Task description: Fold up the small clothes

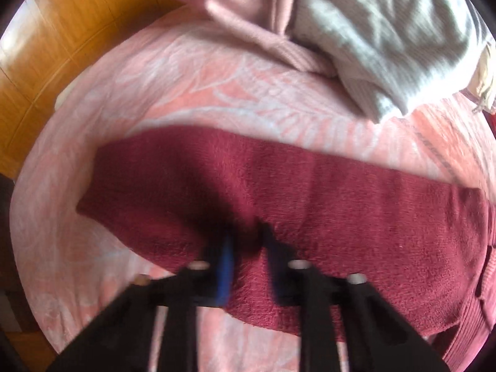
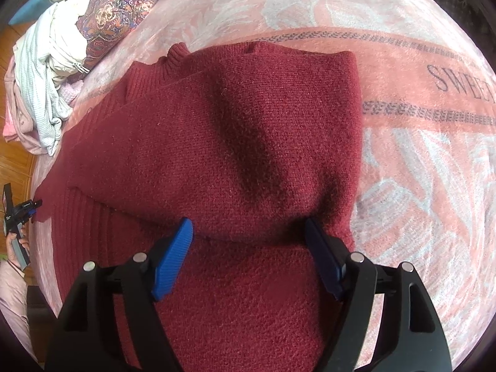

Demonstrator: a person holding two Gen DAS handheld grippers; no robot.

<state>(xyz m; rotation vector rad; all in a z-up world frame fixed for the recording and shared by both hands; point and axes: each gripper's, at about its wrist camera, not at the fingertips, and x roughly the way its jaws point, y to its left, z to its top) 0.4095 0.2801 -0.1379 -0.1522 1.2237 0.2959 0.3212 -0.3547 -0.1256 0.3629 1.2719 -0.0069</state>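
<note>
Lying flat on the pink patterned blanket [image 2: 418,161], the dark red sweater [image 2: 235,142] fills the middle of both views, and everything else is placed from it. Its ribbed collar [image 2: 176,52] points away from the right wrist camera, and 1 sleeve [image 1: 217,192] is stretched straight across the left wrist view.

The left gripper [image 1: 245,241] points steeply down at the near edge of that sleeve. Its picture is blurred, yet its 2 fingers stand close together with a fold of the red knit pinched between them, so it is clamped on the sweater. In the right wrist view the same tool shows small at the sweater's far left tip, with a hand [image 2: 15,248] on its handle.

The right gripper [image 2: 248,226] hangs over the near part of the sweater with its jaws spread wide. Its 2 blue pads [image 2: 173,257] straddle a rounded folded edge of the knit, 1 on each side; nothing is squeezed between them.

Beyond the sweater's collar side, to the left, a heap of other clothes lies on the blanket: a grey ribbed garment [image 1: 387,40], a pink garment [image 1: 248,0], and a paisley cushion [image 2: 114,18]. Wooden floor [image 1: 62,46] shows past the blanket's edge.
</note>
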